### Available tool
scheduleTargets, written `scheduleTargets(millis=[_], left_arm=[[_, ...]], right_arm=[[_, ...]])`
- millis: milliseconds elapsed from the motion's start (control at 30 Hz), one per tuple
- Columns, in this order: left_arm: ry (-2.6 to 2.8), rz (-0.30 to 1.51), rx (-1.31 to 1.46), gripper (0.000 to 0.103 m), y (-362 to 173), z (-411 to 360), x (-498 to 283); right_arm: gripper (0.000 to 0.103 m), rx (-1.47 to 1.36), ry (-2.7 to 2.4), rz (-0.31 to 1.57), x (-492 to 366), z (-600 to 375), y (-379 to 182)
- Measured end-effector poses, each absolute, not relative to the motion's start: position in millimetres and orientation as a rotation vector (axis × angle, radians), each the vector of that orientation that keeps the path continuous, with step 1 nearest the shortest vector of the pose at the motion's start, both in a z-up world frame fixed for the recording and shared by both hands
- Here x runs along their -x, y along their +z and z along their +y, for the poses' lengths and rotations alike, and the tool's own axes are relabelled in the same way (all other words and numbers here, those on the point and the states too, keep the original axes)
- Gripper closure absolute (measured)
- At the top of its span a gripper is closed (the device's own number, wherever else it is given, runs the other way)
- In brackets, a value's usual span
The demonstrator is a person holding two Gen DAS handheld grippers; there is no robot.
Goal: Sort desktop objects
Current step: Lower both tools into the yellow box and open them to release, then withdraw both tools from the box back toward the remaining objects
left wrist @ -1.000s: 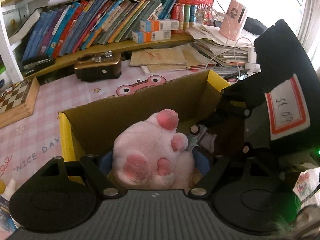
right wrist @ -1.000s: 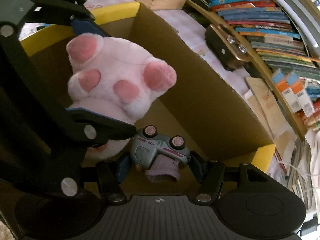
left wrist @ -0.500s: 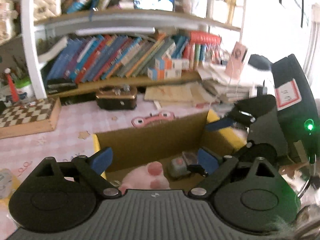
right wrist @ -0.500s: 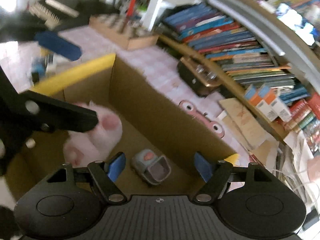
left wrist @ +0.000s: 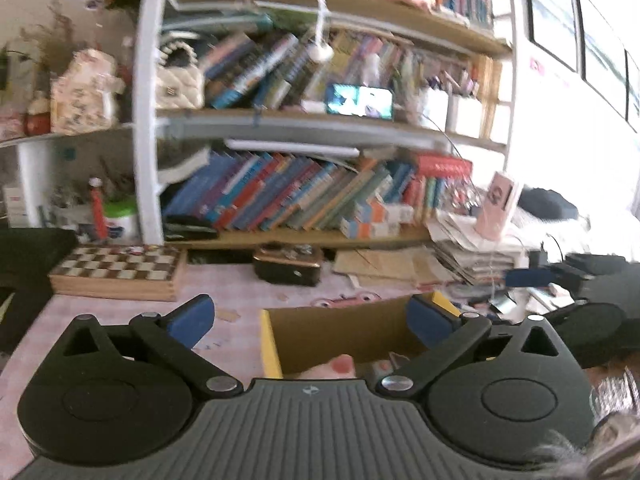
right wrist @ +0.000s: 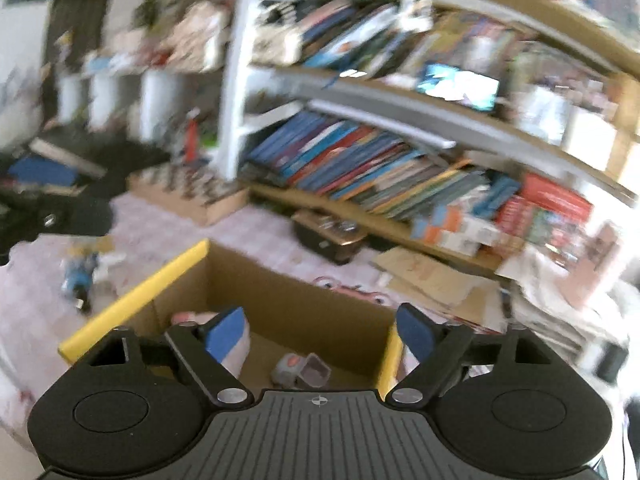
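Left gripper [left wrist: 310, 316] stands wide with nothing between its blue pads; its jaws have just been opening. From its own view the box [left wrist: 344, 324] sits on the pink desk just beyond the fingers, a yellow edge on its left wall, and only a pink paw of the plush [left wrist: 342, 364] shows over the gripper's body, down inside the box. A chessboard [left wrist: 120, 270] lies far left, and a dark case [left wrist: 288, 266] sits far off under the bookshelf [left wrist: 304, 200]. Seen from the right wrist, the right gripper [right wrist: 320, 332] is also spread and empty, its jaws having just opened further. Below it the box is open: the plush [right wrist: 236, 354] rests at the near left, partly behind the left pad [right wrist: 226, 334], and a small grey toy car [right wrist: 300, 370] lies on the box floor, apart from the plush. A small blue item [right wrist: 78, 276] on the desk left of the box is too blurred to name. I would judge the plush light and squashy, best pinched across its body; the car looks hard and light, best gripped across its sides.
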State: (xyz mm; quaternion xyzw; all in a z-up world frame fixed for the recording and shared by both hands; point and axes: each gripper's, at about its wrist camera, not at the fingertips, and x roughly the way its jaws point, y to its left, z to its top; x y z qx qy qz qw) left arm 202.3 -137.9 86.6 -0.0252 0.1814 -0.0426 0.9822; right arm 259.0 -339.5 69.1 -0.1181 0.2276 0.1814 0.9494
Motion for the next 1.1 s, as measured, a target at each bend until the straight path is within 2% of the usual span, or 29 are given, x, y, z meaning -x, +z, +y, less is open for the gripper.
scheduleTargets(millis=[433,1100], left_arm=[[-0.059,0.372,0.109,0.0,68,-93,-139],[-0.092,0.503,0.126,0.0,21,-25,-58]], right_arm=[[0.016,0.026,0.106,0.473,-178,-336,60],[0.016,-0.074,-0.045,0.655,-69,-249,5]])
